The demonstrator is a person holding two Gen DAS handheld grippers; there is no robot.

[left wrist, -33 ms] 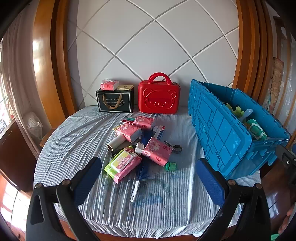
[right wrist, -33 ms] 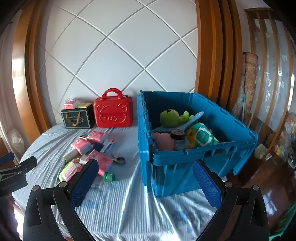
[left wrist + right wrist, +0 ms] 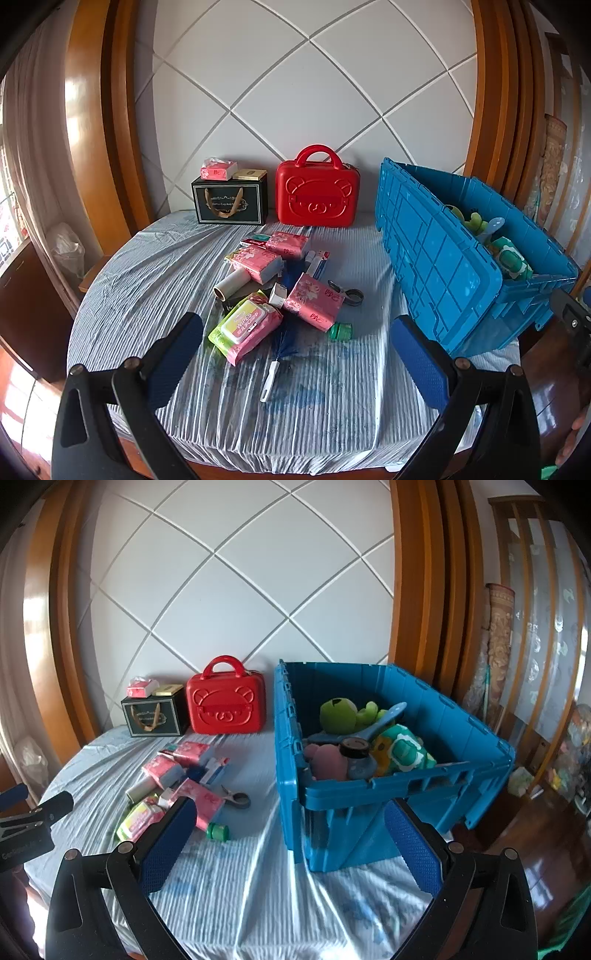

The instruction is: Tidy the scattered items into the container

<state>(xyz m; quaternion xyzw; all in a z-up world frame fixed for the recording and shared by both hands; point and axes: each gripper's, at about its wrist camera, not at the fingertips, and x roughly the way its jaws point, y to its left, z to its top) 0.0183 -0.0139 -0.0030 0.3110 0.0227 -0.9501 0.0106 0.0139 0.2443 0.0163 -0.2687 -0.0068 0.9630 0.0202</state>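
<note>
A scatter of pink tissue packs (image 3: 314, 301), a green-and-pink wipes pouch (image 3: 245, 325) and what may be a blue-bristled brush (image 3: 282, 343) lies on the striped cloth just ahead of the left gripper (image 3: 295, 356), whose jaws stand wide apart and empty. The open blue plastic crate (image 3: 476, 738), already holding soft toys, stands directly ahead of the right gripper (image 3: 286, 847), likewise spread and empty, with the pile off to that gripper's left.

A red case (image 3: 317, 197) with a bear face stands upright at twelve o'clock on the bench (image 3: 140, 280), against the white quilted wall (image 3: 306, 92). Just beside it at nine o'clock sits a black box (image 3: 231, 205), carrying a pink tissue pack (image 3: 218, 170) and a gold tin (image 3: 250, 174). A striped cloth (image 3: 317, 413) covers the bench.
</note>
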